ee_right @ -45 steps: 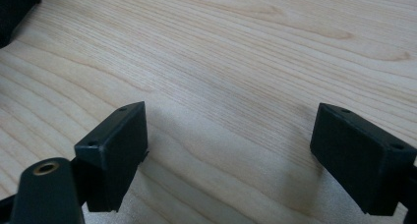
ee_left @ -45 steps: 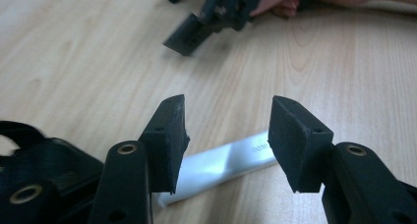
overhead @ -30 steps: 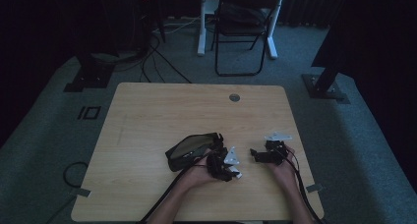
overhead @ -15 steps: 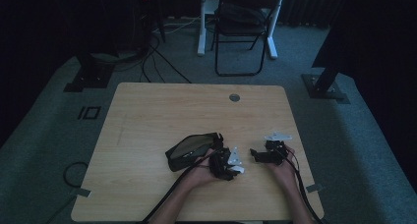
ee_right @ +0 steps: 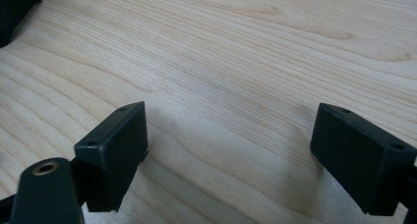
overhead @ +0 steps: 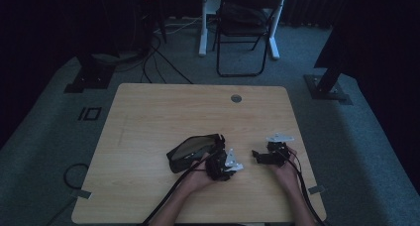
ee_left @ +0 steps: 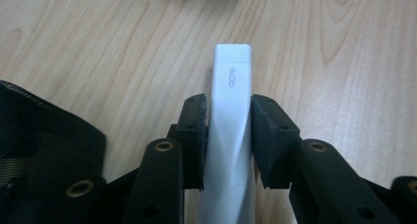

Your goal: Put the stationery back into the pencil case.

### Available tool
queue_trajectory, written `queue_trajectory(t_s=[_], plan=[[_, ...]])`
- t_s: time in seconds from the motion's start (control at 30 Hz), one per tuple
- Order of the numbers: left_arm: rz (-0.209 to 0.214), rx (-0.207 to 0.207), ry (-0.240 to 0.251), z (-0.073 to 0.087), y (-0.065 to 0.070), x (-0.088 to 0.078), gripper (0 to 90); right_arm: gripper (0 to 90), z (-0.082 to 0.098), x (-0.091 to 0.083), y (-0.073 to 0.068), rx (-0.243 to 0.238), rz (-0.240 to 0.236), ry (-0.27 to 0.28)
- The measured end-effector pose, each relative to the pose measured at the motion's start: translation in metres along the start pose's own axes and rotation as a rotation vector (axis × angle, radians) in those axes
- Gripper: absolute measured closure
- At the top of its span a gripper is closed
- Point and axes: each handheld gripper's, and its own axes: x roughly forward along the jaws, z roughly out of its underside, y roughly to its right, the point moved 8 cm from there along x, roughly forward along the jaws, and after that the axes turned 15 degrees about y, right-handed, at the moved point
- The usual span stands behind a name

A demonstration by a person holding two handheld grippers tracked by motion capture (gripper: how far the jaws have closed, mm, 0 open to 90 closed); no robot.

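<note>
Item: white stick (ee_left: pixel 230 130), smooth, flat-sided, square-ended, marked "GLOO", lying on the pale wood-grain table (overhead: pixel 163 112) beside a black mesh pouch (overhead: pixel 193 150). My left gripper (ee_left: pixel 227 113) has just been closing and now clamps the stick between its matte black pads. My right gripper (ee_right: pixel 228 155) stands wide apart, holding nothing, over bare board. Far half of the table is open.

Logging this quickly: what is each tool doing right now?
Left tool: just closed on the white tube.
Right tool: open, holding nothing.
</note>
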Motion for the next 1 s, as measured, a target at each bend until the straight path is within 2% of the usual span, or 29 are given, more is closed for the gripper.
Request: queue_trajectory(t_s=[0.13,0.27,0.33,0.53,0.67,1.0], plan=[[0.018,-0.006,-0.002,-0.003,0.001,0.007,61.9,14.1,0.000,0.000,0.000,0.000,0.000,0.000],[0.032,-0.041,0.010,-0.004,-0.001,0.012,61.5,14.1,0.000,0.000,0.000,0.000,0.000,0.000],[0.057,-0.070,0.012,-0.004,-0.001,0.016,62.0,14.1,0.000,0.000,0.000,0.000,0.000,0.000],[0.070,-0.079,0.013,-0.006,0.001,0.019,64.9,14.1,0.000,0.000,0.000,0.000,0.000,0.000],[0.074,-0.084,0.014,-0.006,0.001,0.019,70.3,14.1,0.000,0.000,0.000,0.000,0.000,0.000],[0.083,-0.080,0.005,-0.006,0.003,0.017,71.2,14.1,0.000,0.000,0.000,0.000,0.000,0.000]])
